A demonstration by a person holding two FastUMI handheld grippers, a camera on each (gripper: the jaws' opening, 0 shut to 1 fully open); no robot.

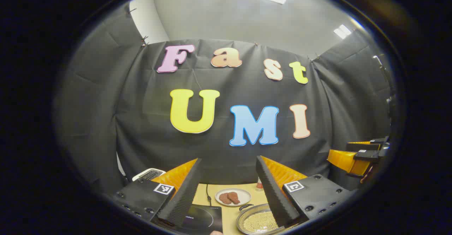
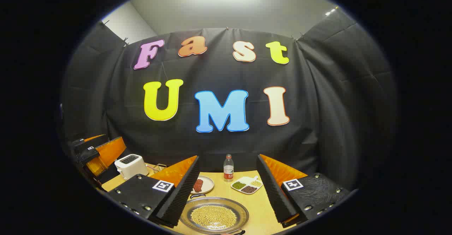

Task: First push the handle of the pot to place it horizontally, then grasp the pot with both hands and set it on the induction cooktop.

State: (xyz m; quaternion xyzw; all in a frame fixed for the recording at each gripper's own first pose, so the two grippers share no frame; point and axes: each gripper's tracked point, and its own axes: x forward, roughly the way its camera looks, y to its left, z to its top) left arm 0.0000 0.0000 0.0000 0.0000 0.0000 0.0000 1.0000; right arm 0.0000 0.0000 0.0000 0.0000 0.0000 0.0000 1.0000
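Lying below right gripper [image 2: 226, 199]: pot [image 2: 214, 214].

The pot [image 2: 214, 214] sits on the table [image 2: 263, 206]. Behind it stand a plate [image 2: 204, 184], a bottle [image 2: 228, 168] and a divided dish [image 2: 247, 186]. The cooktop [image 1: 203, 218] lies to its left.

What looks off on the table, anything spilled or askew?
Nothing stands out. The pot sits flat on the table with its beans inside, beside the cooktop. The plate, bottle and toaster stand upright; no spill shows.
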